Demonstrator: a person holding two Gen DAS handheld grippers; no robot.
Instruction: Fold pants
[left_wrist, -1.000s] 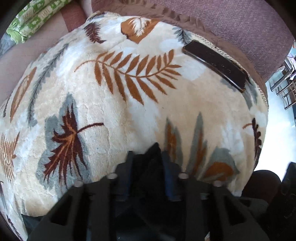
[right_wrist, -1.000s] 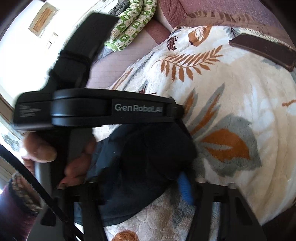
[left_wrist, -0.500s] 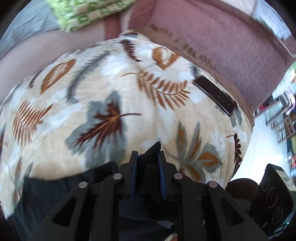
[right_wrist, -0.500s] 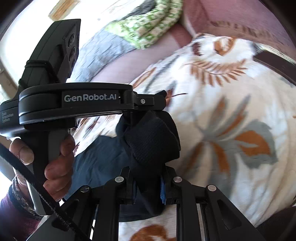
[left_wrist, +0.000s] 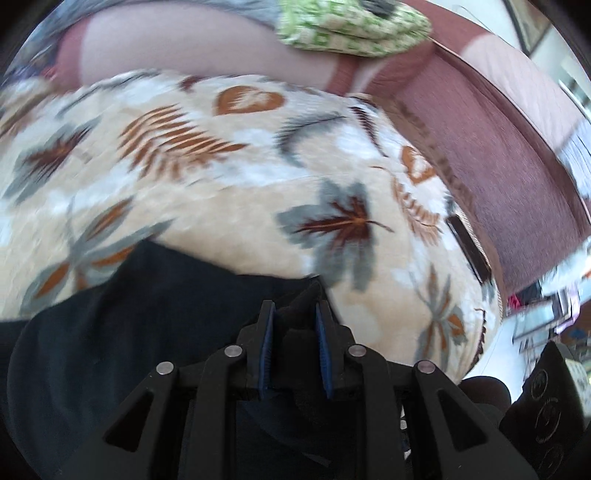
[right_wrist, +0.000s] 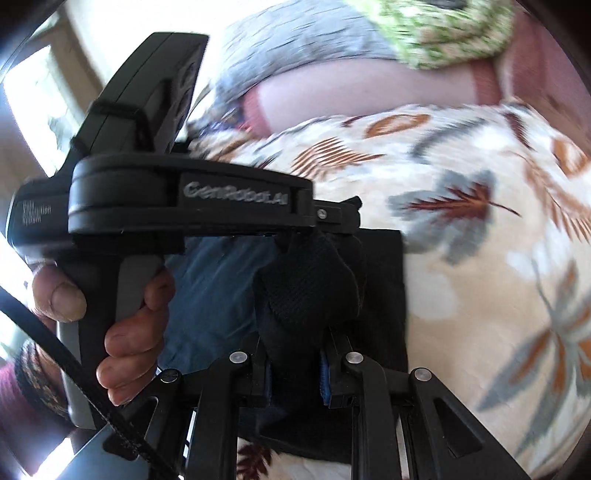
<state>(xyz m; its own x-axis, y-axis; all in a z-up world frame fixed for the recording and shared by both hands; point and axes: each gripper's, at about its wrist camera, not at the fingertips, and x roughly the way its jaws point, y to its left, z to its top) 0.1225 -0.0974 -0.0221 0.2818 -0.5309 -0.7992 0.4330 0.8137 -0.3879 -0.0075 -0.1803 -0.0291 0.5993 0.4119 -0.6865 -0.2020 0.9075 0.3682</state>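
Note:
Dark navy pants (left_wrist: 122, 314) lie on a leaf-patterned blanket (left_wrist: 221, 206), spreading to the lower left in the left wrist view. My left gripper (left_wrist: 293, 314) is shut on a bunched edge of the pants. In the right wrist view my right gripper (right_wrist: 295, 354) is shut on another bunched fold of the pants (right_wrist: 310, 288). The left gripper (right_wrist: 332, 221) shows there from the side, held by a hand (right_wrist: 125, 332), pinching the same fabric just above mine.
A dark flat phone-like object (left_wrist: 467, 245) lies on the blanket's right side. A maroon sofa back (left_wrist: 517, 155) runs behind. A green patterned cloth (left_wrist: 354, 26) and a grey cloth (right_wrist: 295, 59) lie at the far end.
Both grippers have carried the held pants edge leftward over the blanket. More of the pants now lies spread below the left gripper; the phone-like object has slid toward the right edge of view.

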